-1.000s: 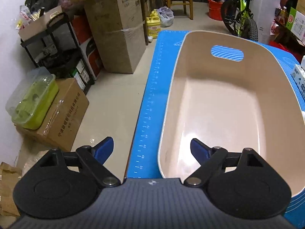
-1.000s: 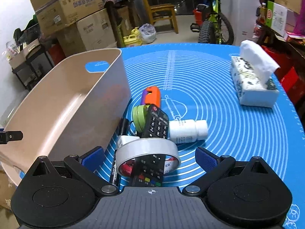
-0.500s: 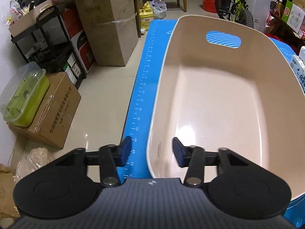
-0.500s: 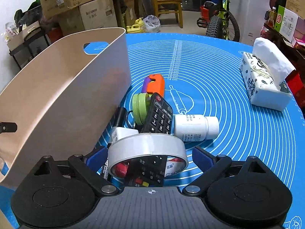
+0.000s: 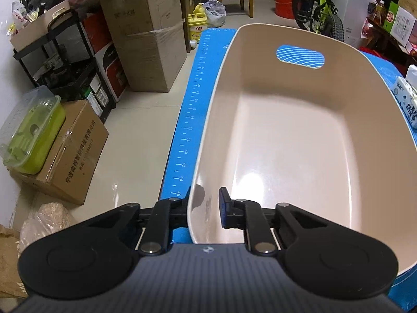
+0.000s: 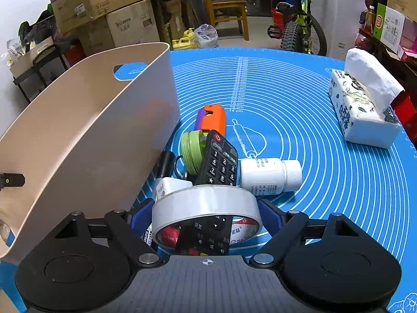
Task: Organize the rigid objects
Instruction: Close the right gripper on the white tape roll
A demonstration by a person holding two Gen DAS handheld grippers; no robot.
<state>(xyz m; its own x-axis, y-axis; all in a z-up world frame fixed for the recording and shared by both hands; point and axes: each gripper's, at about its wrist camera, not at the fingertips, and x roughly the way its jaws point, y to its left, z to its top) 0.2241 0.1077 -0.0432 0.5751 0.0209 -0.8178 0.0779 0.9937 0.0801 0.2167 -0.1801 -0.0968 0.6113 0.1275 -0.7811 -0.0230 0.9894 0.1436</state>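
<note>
An empty beige bin (image 5: 286,135) stands on the blue mat (image 5: 187,120); it also shows in the right wrist view (image 6: 86,135). My left gripper (image 5: 204,206) is shut on the bin's near left rim, one finger outside and one inside. My right gripper (image 6: 206,216) is shut on a roll of clear tape (image 6: 206,203). Beyond it lie a black remote (image 6: 219,159), a white pill bottle (image 6: 268,173), a green spool (image 6: 190,151), an orange and purple item (image 6: 212,117) and a black marker (image 6: 165,164).
A tissue pack (image 6: 362,109) sits at the mat's right side. Cardboard boxes (image 5: 146,41), a black rack (image 5: 60,67) and a green container (image 5: 28,135) stand on the floor to the left. A bicycle (image 6: 299,26) and a chair (image 6: 224,7) stand behind the table.
My left gripper closed from wide open onto the bin's rim. My right gripper moved forward and closed on the tape roll.
</note>
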